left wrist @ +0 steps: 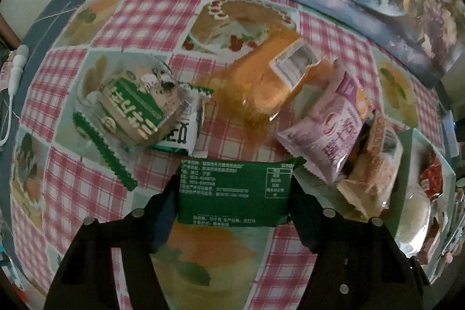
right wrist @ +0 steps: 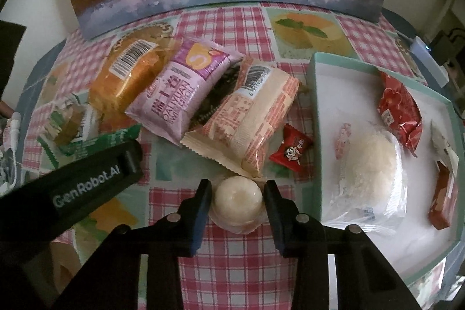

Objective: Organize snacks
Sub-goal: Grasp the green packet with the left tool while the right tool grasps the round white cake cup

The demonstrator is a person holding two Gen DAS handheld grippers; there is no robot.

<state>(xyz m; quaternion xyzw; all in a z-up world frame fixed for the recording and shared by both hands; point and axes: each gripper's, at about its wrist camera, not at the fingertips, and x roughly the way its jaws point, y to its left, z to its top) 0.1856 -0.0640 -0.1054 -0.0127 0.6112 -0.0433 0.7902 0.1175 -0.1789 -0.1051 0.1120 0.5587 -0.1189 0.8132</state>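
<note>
Snacks, sorted so far: the pale green box [right wrist: 315, 112] at the right of the table holds a large white coconut-flaked cake in clear wrap [right wrist: 372, 164], a red flowered packet [right wrist: 399, 109] at its far side, a red-orange bar [right wrist: 441, 202] along its right wall, and a pale packet [right wrist: 444, 147] just beyond that bar. Four items in, as far as I can count.

Left on the checked tablecloth [right wrist: 232, 266]: an orange cake in clear wrap [right wrist: 130, 71], a purple Swiss-roll packet [right wrist: 180, 89] leaning on it, a cream-and-pink packet [right wrist: 255, 118] overlapping the purple one, and a dark packet wedged between those two, barely showing. A small red candy [right wrist: 290, 150] lies just beside the box's near-left wall. Far left, a round green-labelled cake [left wrist: 130, 106] sits on top of a white-and-green packet [left wrist: 183, 135].

In hand now: the right gripper [right wrist: 237, 202] has its jaws set on either side of a round white cake in clear wrap [right wrist: 237, 199], pads touching the wrapper; it appears gripped, low over the cloth. The left gripper [left wrist: 234, 191] spans a flat green packet [left wrist: 232, 191], back side up with printed text, both pads against its short edges, so a grip there too.

Judgement: under halfway. Two pieces are being picked and still need carrying to the box; roughly seven more wait on the cloth. Room remains along the box's near and left parts.
</note>
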